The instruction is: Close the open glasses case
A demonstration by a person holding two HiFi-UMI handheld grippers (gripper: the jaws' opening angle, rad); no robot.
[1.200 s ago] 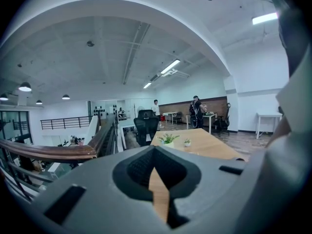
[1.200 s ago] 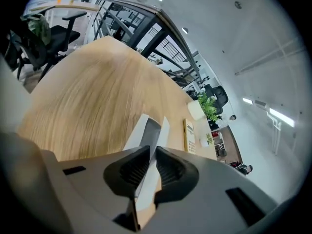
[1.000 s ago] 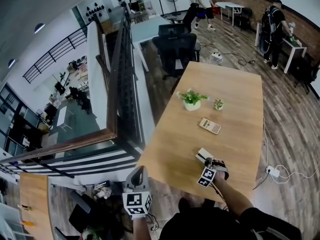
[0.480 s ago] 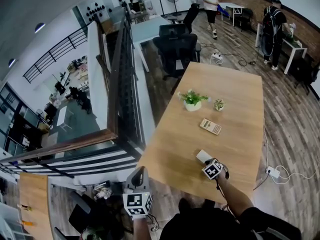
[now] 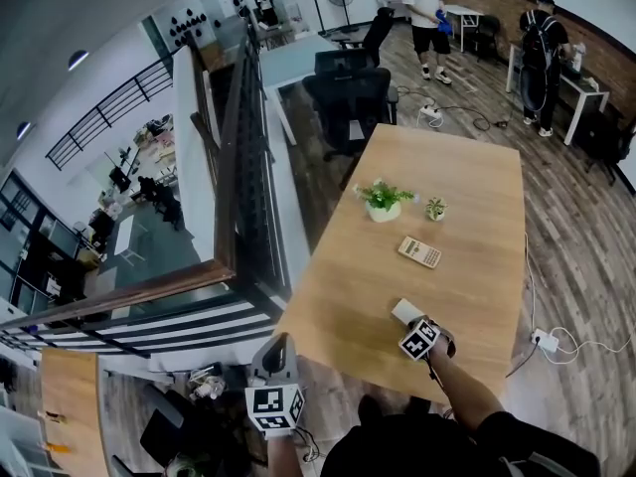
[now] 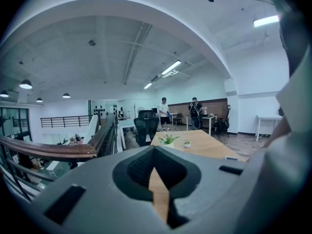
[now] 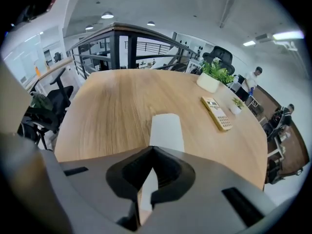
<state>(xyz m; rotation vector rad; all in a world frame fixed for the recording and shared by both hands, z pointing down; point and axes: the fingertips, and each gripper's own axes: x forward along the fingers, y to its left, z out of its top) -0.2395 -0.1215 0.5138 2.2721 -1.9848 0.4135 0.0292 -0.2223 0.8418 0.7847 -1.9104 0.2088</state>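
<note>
One long wooden table (image 5: 467, 197) stretches away ahead of the right gripper (image 5: 414, 323), which hangs over its near end, tilted steeply down. A black office chair (image 5: 353, 92) stands past the table's far end, well beyond both grippers. The left gripper (image 5: 279, 339) is held off the table's near corner, well to the left of the right one. It points almost level, with its jaws together and nothing between them. The right gripper's jaws are also pressed together and clamp nothing. A leafy plant in a white pot (image 5: 383, 200) sits far ahead of the right gripper, slightly to its left. A cream calculator (image 5: 418, 251) lies between that plant and the gripper. The white glasses case (image 5: 404, 311) lies flat just ahead of the right gripper's tips, its lid down. Whether the tips touch it cannot be told. A tiny potted plant (image 5: 434, 208) stands beyond the calculator.
</note>
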